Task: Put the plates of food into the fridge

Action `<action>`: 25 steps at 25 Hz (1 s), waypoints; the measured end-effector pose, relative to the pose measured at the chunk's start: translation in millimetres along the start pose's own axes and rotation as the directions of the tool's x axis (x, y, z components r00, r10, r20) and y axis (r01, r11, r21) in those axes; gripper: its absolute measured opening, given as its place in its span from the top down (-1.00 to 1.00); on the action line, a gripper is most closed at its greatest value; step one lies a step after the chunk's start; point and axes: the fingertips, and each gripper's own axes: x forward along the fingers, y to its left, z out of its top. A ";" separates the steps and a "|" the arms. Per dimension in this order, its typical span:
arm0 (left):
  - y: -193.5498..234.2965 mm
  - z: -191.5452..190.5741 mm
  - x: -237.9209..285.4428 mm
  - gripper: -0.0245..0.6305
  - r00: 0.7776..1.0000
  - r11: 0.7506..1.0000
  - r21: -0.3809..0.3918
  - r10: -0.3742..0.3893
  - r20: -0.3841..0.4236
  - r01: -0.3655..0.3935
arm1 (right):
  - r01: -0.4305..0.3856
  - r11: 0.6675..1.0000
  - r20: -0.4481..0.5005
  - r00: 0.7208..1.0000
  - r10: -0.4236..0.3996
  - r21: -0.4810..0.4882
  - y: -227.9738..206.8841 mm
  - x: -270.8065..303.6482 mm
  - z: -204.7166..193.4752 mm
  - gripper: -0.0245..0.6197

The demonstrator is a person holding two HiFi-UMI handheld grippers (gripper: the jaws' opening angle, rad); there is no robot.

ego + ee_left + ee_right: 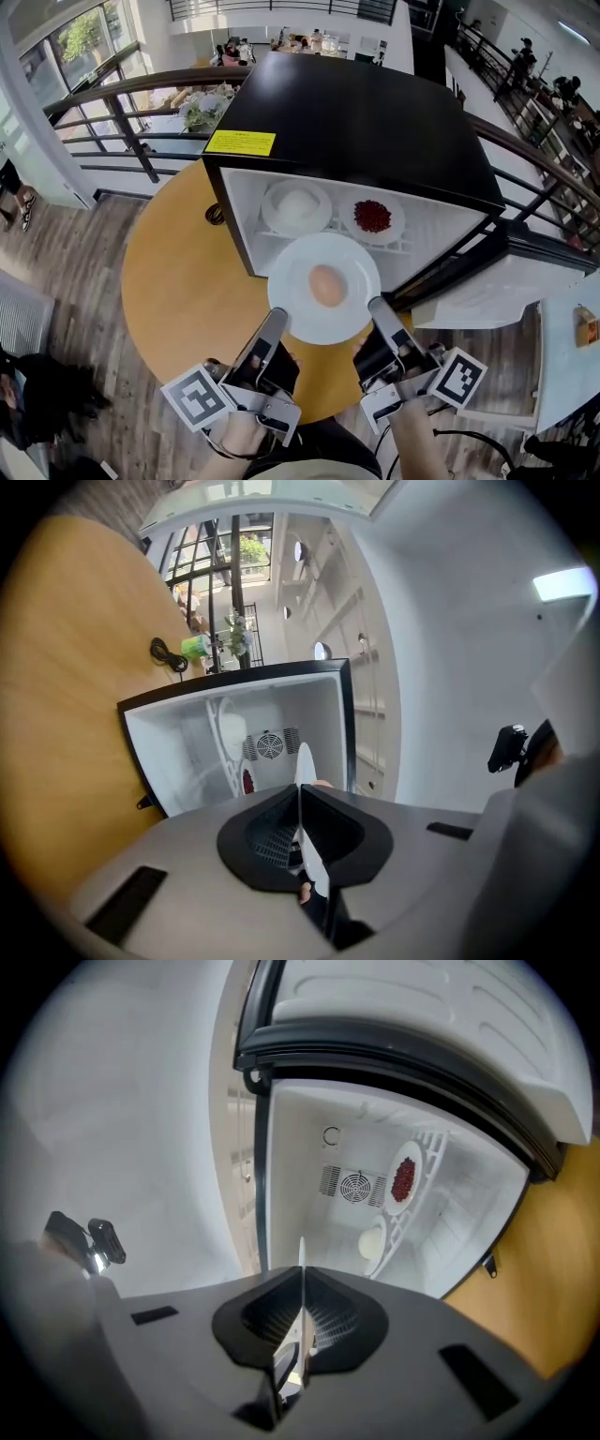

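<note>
Left hand-held gripper (pixel 277 321) and right hand-held gripper (pixel 379 309) clamp the plate (pixel 302 265) at its near rim; the open fridge (pixel 356 122) lies directly beyond.

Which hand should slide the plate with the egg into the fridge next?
Neither alone. The left tongs and right tongs each clamp the near rim of the plate, right before the open fridge. Both should probably push together.

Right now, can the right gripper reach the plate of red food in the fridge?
Probably not: the right gripper is shut on the egg plate; otherwise the open fridge leaves the red food plate exposed.
</note>
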 end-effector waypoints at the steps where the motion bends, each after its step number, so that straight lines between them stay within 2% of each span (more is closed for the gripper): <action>1: 8.8 -1.7 0.6 0.88 1.000 1.000 -0.015 0.010 0.011 -0.010 | 0.013 1.000 0.010 1.000 -0.013 0.007 -8.3 0.0 -0.3 0.87; 5: 42.5 -8.5 2.7 0.88 0.998 0.997 -0.057 0.054 0.024 -0.052 | 0.062 0.998 0.048 0.997 -0.063 0.031 -40.3 -1.8 -2.8 0.87; 13: 86.4 -15.8 16.6 0.88 0.992 0.990 -0.074 0.121 0.035 -0.118 | 0.115 0.991 0.140 0.982 -0.123 0.067 -91.4 -3.7 0.9 0.87; 25: 176.4 -7.4 41.6 0.88 0.972 0.969 -0.099 0.232 0.044 -0.227 | 0.173 0.981 0.197 0.962 -0.187 0.089 -173.7 20.4 1.5 0.87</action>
